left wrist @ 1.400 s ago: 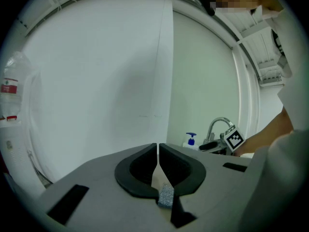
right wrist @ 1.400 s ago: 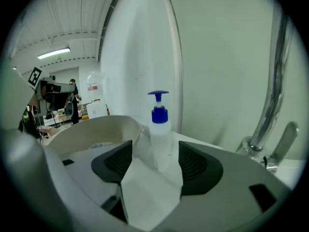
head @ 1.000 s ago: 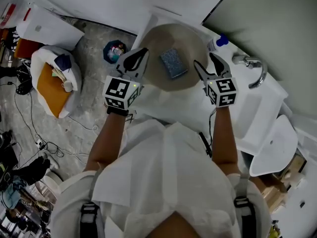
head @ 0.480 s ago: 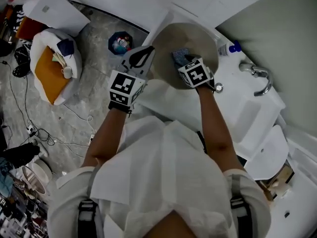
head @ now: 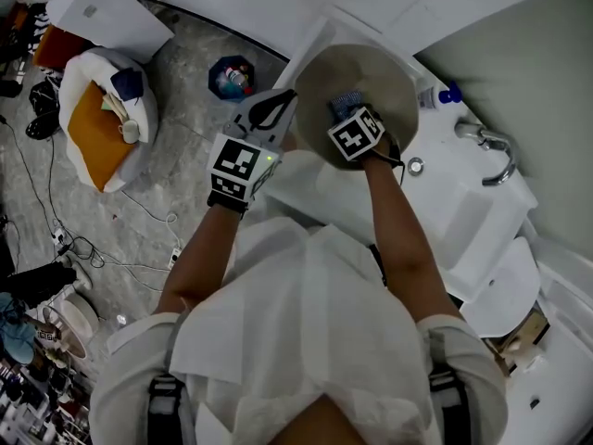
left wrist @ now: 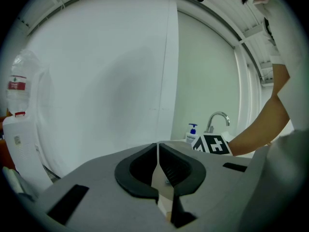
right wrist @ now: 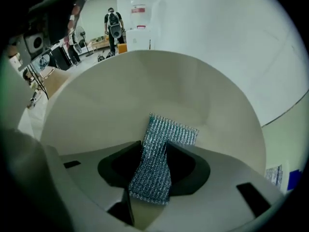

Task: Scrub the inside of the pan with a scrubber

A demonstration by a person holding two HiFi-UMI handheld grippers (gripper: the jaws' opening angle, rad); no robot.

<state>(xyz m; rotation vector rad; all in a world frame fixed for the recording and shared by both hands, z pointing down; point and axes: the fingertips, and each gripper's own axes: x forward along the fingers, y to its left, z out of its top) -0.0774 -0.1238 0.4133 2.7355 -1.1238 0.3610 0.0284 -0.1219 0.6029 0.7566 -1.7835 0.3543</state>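
From the head view, looking steeply down: left gripper (head: 278, 105) at the near-left rim of the beige pan (head: 394, 68), right gripper (head: 352, 119) tipped down into the pan's bowl with its marker cube uppermost. Grey-blue scrubber (head: 342, 101) just past that cube, inside the pan, on its near side. Pan on the white counter (head: 454, 193), with a faucet (head: 491, 151) and a blue-capped soap bottle (head: 443, 94) off to its right. From the left gripper view: jaws clenched, tips meeting in a thin line, a thin beige edge pinched lower between them, seemingly the pan's rim; faucet, bottle and the other gripper's cube beyond. From the right gripper view: jaws just closing, now grasping the scrubber, its near end squeezed narrow and bent up between the pads, its far end spread flat against the pan's pale inner floor. Pan's curved wall all round, nothing else in the bowl.
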